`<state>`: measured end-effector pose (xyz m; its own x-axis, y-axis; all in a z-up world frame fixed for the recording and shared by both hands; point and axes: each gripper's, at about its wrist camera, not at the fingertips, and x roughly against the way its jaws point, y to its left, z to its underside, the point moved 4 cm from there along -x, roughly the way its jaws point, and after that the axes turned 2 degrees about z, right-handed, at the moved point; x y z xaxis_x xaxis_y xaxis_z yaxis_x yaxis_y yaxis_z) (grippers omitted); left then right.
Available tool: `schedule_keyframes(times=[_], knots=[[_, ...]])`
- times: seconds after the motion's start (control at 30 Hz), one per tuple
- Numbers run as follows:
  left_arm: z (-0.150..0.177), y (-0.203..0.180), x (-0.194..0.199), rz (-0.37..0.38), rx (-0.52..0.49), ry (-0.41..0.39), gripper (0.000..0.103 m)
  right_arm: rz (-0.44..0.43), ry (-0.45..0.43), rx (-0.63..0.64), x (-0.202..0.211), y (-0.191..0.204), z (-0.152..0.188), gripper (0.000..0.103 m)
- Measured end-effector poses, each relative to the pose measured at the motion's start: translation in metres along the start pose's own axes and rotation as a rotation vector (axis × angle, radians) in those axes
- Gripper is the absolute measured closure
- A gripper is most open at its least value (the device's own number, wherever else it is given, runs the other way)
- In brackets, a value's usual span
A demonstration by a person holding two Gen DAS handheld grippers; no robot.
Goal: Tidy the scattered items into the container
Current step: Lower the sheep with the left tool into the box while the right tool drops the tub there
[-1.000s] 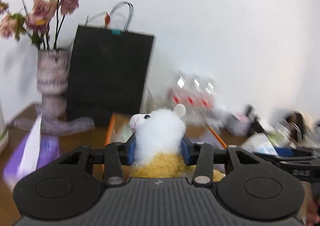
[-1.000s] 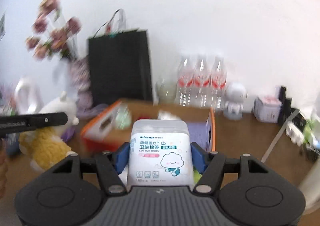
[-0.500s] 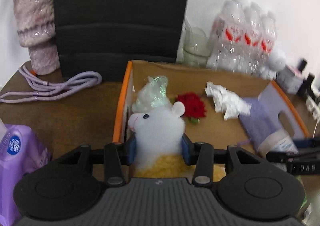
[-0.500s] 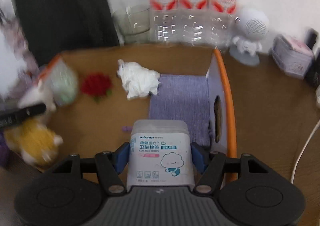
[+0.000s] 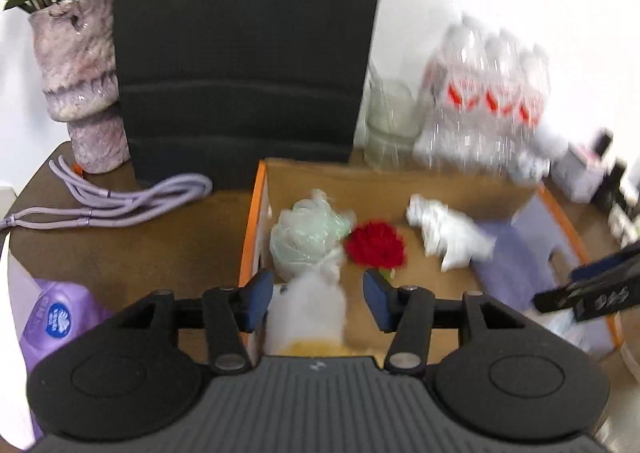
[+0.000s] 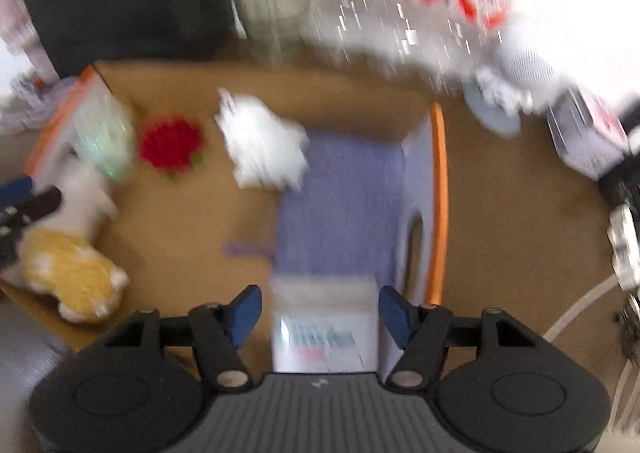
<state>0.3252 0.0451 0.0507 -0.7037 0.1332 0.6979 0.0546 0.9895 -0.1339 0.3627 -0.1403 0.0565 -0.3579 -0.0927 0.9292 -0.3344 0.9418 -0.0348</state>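
- Both drops are happening over the cardboard box (image 5: pixel 460 181), so EARLIER frames matter: half a second back each gripper was pinching its item, now neither is.
- Left gripper (image 5: pixel 316 295): jaws have just been opening. Pads stand spread, gaps on both sides of the plush toy (image 5: pixel 306 309), which is between them but loose. In the right wrist view the plush toy (image 6: pixel 72 265) lies at the box's left wall, inside.
- Right gripper (image 6: pixel 320 311): pads now clear of the cotton bud pack (image 6: pixel 324 323), small gap each side. The log says slight closing, but the frames show a release. The pack sits in the box's right near corner, on the purple cloth (image 6: pixel 340 193).
- My read: two more items are in, and both hands are free to go for the next.
- Already in the box: green mesh ball (image 5: pixel 304 237) at the left wall, red flower (image 5: pixel 376 245) beside it, crumpled tissue (image 5: pixel 444 229) right of that.
- Outside the box, left: purple cord (image 5: pixel 120 201) and purple tissue pack (image 5: pixel 56 317), likely the next candidates.
- Behind the box: black bag (image 5: pixel 244 53), vase (image 5: pixel 80 85), glass (image 5: pixel 390 125), water bottles (image 5: pixel 484 93). Tall stuff, so watch for knocks when lifting out backwards.
- Both views are motion-blurred, so pad contact is judged from the gaps only.
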Motion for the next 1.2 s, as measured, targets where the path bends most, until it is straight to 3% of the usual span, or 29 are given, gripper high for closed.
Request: schedule_keyframes(times=[0.03,0.07,0.1,0.23,0.3,0.6,0.67,0.8,0.97,1.03,1.13,1.2], knots=[[0.000,-0.002,-0.002,0.000,0.000,0.005,0.051,-0.013,-0.014,0.004,-0.001,0.001,-0.004,0.057],[0.001,-0.006,-0.004,0.003,-0.010,0.010,0.051,-0.022,-0.011,0.004,-0.006,0.001,-0.006,0.083],[0.004,-0.010,-0.006,0.007,-0.025,0.016,0.051,-0.026,0.003,0.000,-0.013,0.001,-0.007,0.093],[0.018,-0.016,-0.018,-0.013,-0.073,0.056,0.052,0.038,0.050,0.002,-0.031,-0.003,-0.001,0.091],[0.022,-0.013,-0.024,-0.017,-0.067,0.072,0.052,0.072,0.079,0.008,-0.033,-0.005,0.002,0.088],[0.033,-0.009,-0.026,-0.057,-0.102,0.125,0.052,0.040,0.057,-0.011,-0.033,-0.006,0.010,0.073],[0.033,-0.009,-0.023,-0.052,-0.102,0.142,0.052,0.022,0.037,-0.019,-0.027,-0.006,0.010,0.063],[0.024,-0.011,0.001,-0.011,-0.082,0.120,0.049,0.001,-0.036,-0.027,-0.001,-0.004,0.006,0.055],[0.006,-0.012,0.045,-0.016,-0.072,0.042,0.033,-0.005,-0.086,-0.041,0.043,-0.005,0.013,0.030],[0.006,-0.013,0.062,-0.021,-0.061,0.006,0.029,-0.007,-0.100,-0.040,0.059,-0.007,0.021,0.026],[0.023,-0.020,0.097,-0.018,-0.094,-0.171,0.007,-0.020,-0.184,-0.036,0.083,-0.005,0.044,0.024],[0.043,-0.028,0.118,-0.005,-0.118,-0.337,0.001,0.008,-0.336,-0.021,0.099,0.000,0.069,0.017]])
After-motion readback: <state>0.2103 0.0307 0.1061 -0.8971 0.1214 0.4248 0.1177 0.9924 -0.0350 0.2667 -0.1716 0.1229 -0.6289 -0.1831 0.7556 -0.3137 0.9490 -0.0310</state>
